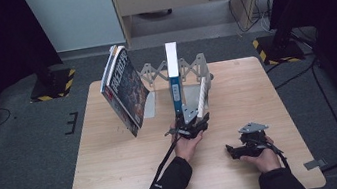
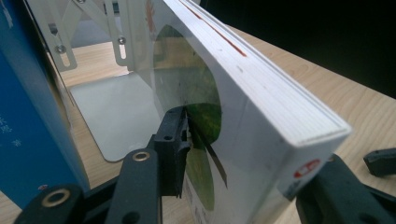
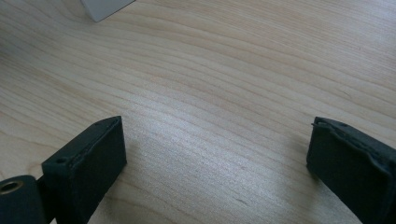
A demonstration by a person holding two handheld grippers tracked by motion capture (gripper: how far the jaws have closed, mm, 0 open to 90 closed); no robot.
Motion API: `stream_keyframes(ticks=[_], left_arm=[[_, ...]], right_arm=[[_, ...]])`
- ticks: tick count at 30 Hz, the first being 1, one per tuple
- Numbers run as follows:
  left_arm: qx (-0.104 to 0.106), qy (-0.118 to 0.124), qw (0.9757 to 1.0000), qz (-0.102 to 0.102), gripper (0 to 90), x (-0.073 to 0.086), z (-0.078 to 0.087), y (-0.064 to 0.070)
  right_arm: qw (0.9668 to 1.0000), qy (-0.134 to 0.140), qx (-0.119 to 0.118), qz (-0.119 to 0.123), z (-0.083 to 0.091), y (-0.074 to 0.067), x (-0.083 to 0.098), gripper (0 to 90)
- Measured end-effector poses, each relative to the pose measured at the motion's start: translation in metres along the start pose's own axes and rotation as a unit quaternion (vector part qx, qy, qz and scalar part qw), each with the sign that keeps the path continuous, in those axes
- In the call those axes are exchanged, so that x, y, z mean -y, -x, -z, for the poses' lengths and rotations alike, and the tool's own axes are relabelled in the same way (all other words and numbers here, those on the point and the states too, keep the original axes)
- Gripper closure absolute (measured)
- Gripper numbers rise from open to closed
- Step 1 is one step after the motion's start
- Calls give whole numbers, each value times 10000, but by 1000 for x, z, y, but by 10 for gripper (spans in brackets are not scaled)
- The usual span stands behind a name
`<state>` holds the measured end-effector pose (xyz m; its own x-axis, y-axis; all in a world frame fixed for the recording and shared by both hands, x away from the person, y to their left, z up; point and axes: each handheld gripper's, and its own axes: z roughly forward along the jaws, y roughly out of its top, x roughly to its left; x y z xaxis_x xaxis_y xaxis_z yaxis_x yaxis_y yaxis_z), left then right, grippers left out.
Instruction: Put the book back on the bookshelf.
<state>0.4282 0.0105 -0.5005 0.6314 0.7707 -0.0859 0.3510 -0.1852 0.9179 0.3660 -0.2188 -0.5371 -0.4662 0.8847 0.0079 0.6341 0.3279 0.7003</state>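
A thick white book [image 2: 261, 84] with a green picture on its cover leans at the right end of the white folding book rack [image 1: 193, 68]. My left gripper [image 2: 252, 158] is shut on its lower front corner, one pad on the cover and the other on the back. In the high view that gripper [image 1: 192, 125] sits just in front of the white book [image 1: 203, 97]. A blue book [image 1: 175, 86] stands upright right beside it, and a dark-covered book [image 1: 125, 88] leans at the rack's left. My right gripper [image 1: 239, 148] rests low over the table at the front right, open with nothing between its jaws [image 3: 219, 158].
The rack's flat white base plate [image 2: 112, 116] lies between the blue book [image 2: 28, 116] and the white one. Bare wooden tabletop [image 1: 117, 168] spreads in front of the books. Dark stands with striped bases [image 1: 53, 84] flank the table on the floor.
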Motion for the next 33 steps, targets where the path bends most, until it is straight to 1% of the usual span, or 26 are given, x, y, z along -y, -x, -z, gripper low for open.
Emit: stream_keyframes(ticks=[2,4,5,7,10,12,15,19,24,29,33], left_arm=[[43,25,10000,-51,543,1,6,1],[129,40,9999,-38,550,3,12,0],[162,28,9998,-70,554,4,15,0],[175,4,9998,-110,568,6,19,-1],[244,-11,9996,-112,596,8,22,0],[243,-27,9996,-146,604,8,23,1],[274,-21,9996,-84,612,8,22,0],[281,-48,9996,-64,607,6,18,1],[242,-49,9997,0,591,1,5,0],[180,-59,9998,-40,577,-6,-8,0],[190,-61,9998,-4,562,-9,-14,-2]], right_arm=[[10000,3,0,-2,0,0,0,48],[10000,5,2,-1,0,0,0,48],[10000,4,4,-8,0,0,0,48],[10000,-3,1,-16,0,-1,0,48],[10000,-6,-5,8,0,-1,0,48],[10000,-10,-8,-1,0,-1,0,48],[10000,-6,-9,1,0,-1,0,48],[10000,-13,-11,3,0,0,0,48],[10000,-13,-7,-8,0,-1,0,48],[10000,-19,-10,-4,0,-1,0,48],[10000,-18,-13,1,0,-1,0,47]])
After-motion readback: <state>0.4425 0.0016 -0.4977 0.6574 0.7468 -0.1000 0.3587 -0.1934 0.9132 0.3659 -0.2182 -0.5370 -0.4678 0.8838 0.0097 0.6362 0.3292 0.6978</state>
